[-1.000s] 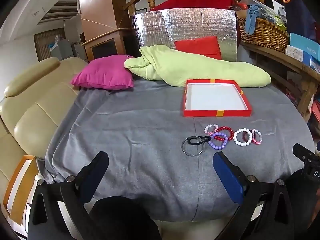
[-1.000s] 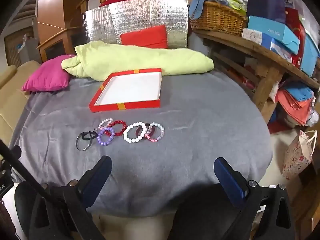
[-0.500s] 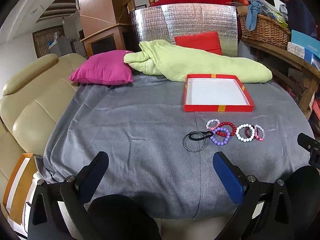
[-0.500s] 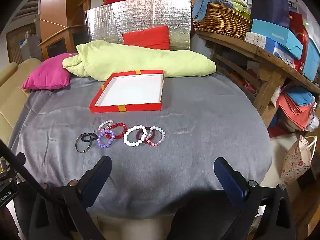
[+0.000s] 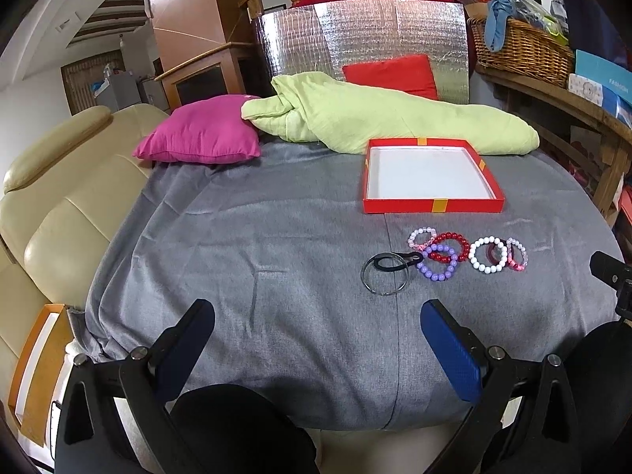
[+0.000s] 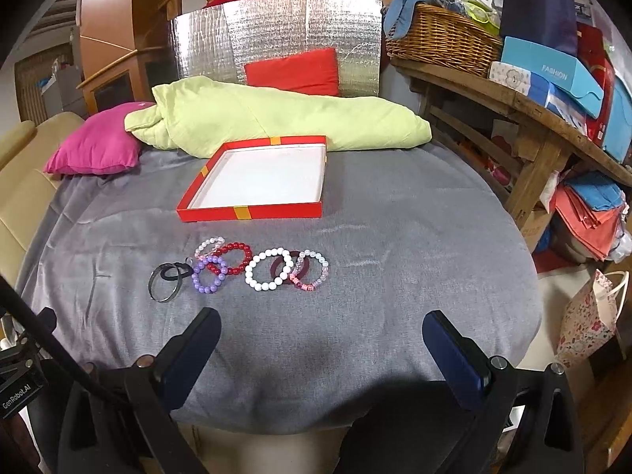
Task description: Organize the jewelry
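Several bracelets lie in a row on the grey cloth: a metal bangle (image 5: 385, 277) (image 6: 164, 282), a purple bead bracelet (image 5: 439, 262) (image 6: 208, 276), a red bead bracelet (image 5: 453, 244) (image 6: 235, 256), a white bead bracelet (image 5: 489, 255) (image 6: 268, 269) and a pink one (image 5: 517, 254) (image 6: 311, 271). A red box (image 5: 432, 205) (image 6: 252, 211) with a white, empty inside stands just behind them. My left gripper (image 5: 316, 339) is open and empty, short of the bangle. My right gripper (image 6: 322, 345) is open and empty, short of the white bracelet.
A lime-green blanket (image 5: 379, 118) (image 6: 272, 118), a magenta pillow (image 5: 201, 138) (image 6: 96, 144) and a red pillow (image 5: 391, 75) lie at the back. A beige sofa (image 5: 59, 213) is at the left. A wooden bench (image 6: 513, 110) with a basket and boxes stands at the right.
Both grippers have crept forward over the cloth, so the bracelets and box look slightly nearer. Both stay open. Nothing on the cloth has moved.
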